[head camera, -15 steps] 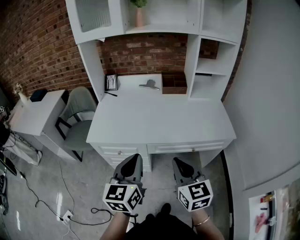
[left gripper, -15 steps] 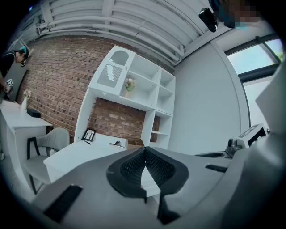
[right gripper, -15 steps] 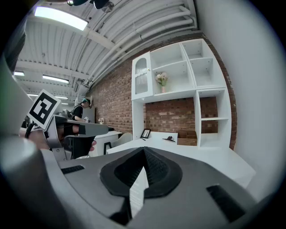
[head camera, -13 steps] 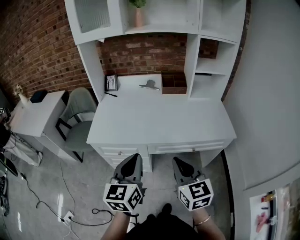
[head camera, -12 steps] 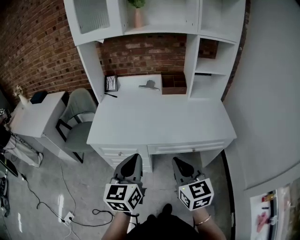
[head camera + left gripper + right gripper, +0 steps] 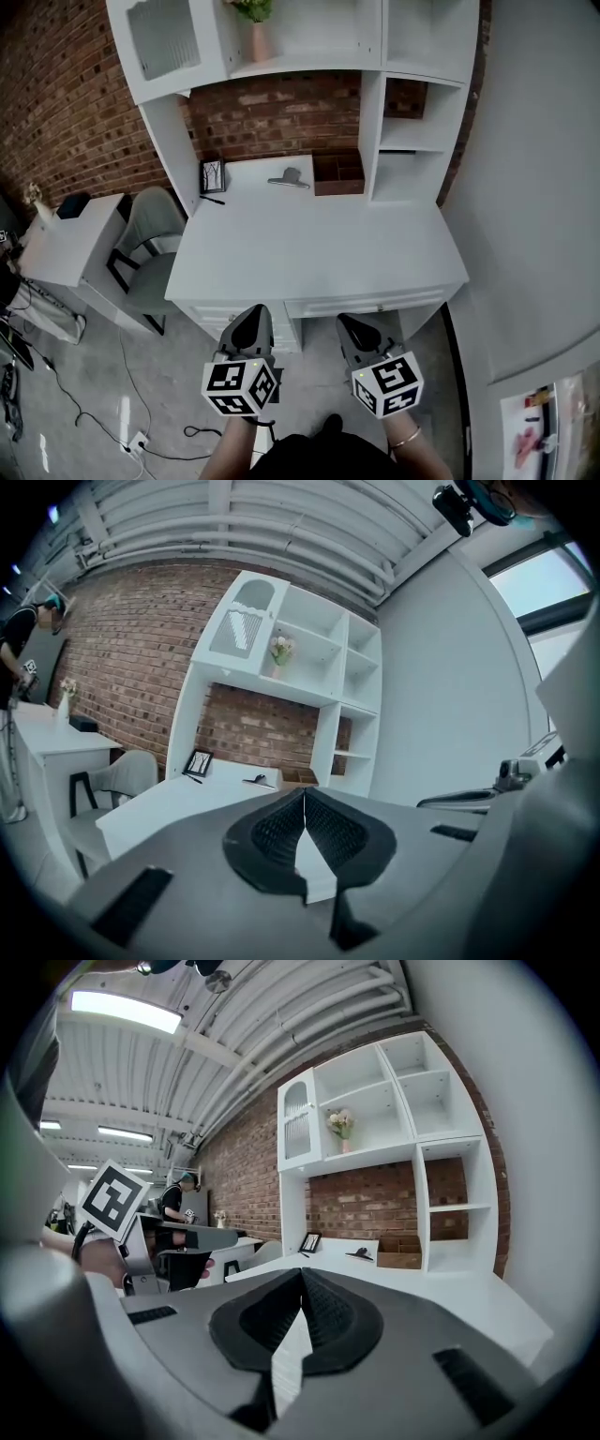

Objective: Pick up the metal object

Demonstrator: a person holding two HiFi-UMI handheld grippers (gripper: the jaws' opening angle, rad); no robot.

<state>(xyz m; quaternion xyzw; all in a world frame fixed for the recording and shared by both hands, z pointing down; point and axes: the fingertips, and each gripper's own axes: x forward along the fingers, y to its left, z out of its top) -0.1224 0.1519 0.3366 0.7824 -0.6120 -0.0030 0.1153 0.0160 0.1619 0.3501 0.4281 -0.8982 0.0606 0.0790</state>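
A small grey metal object [image 6: 288, 179] lies at the back of the white desk [image 6: 309, 248], just left of a brown box [image 6: 337, 174]. It shows small and far in the left gripper view [image 6: 260, 781] and in the right gripper view [image 6: 359, 1254]. My left gripper [image 6: 251, 326] hangs in front of the desk's drawers, below the front edge, with its jaws shut and nothing between them. My right gripper [image 6: 353, 330] is beside it, likewise shut and empty. Both are far from the metal object.
A framed picture [image 6: 211, 175] and a pen [image 6: 212, 200] lie at the desk's back left. White shelves [image 6: 403, 112] with a potted plant [image 6: 255, 28] rise behind it. A grey chair [image 6: 150, 246] and a side table [image 6: 70, 246] stand left; cables [image 6: 131, 412] lie on the floor.
The head view has shifted a little, so the desk sits lower and further left in the frame. Both grippers keep their place in front of the drawers, still shut.
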